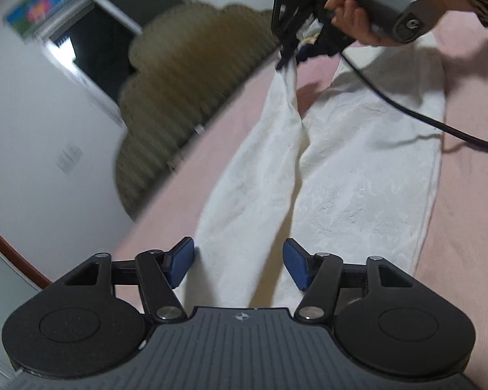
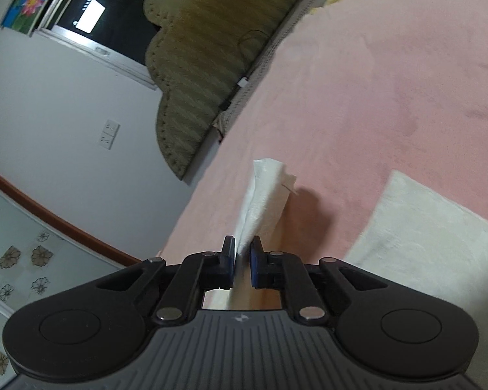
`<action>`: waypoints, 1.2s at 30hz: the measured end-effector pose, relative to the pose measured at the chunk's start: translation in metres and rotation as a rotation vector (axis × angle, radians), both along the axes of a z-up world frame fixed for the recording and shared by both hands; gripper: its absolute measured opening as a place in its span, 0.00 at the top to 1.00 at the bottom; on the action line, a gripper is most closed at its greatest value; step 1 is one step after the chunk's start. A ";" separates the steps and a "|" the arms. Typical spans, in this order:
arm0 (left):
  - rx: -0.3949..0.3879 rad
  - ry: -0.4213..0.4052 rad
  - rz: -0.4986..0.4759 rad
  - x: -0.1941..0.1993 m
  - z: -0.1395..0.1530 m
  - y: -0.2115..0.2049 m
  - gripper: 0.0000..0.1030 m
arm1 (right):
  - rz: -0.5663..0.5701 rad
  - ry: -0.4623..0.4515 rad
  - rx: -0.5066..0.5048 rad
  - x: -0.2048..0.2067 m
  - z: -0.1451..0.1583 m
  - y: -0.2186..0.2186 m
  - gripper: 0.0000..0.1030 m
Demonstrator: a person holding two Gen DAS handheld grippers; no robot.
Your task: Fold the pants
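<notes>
1. The white, textured-fabric pants point(image 1: 335, 175) lie lengthwise on the pink fleece bed cover point(image 1: 465, 201), their two legs spread in a narrow V.
2. One leg lies flat and wide toward the middle of the bed; the other, nearer the bed's edge beside the olive quilted headboard point(image 1: 179, 91), is bunched into a narrow ridge and lifted at its far end.
3. The fabric looks soft and faintly embossed, with a stitched hem along the flat leg's outer side.
4. The right gripper point(image 2: 243, 258), held in a person's hand point(image 1: 374, 9), has its blue pads closed tight on a pinch of the lifted leg; a white corner of cloth stands up past the fingertips.
5. The left gripper point(image 1: 239, 265) sits low at the near end of the pants, jaws about half open, the bunched leg lying between the pads with neither pad pressing it.
6. A black cable point(image 1: 416, 113) trails across the flat leg.
7. No containers are visible.
</notes>
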State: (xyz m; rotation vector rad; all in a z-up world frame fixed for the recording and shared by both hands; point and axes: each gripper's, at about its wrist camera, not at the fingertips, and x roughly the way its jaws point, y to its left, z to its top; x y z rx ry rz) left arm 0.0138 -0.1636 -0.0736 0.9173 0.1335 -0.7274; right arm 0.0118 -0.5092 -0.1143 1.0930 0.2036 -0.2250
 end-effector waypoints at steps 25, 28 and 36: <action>0.028 -0.044 -0.023 0.003 -0.017 -0.011 0.76 | -0.007 0.058 0.188 0.022 -0.044 -0.027 0.89; -0.020 0.009 -0.002 0.006 -0.009 -0.006 0.91 | 0.007 0.088 0.123 0.022 -0.035 -0.023 0.90; -0.254 0.199 -0.057 0.004 0.049 0.026 0.95 | 0.009 0.004 -0.012 -0.013 0.012 -0.006 0.94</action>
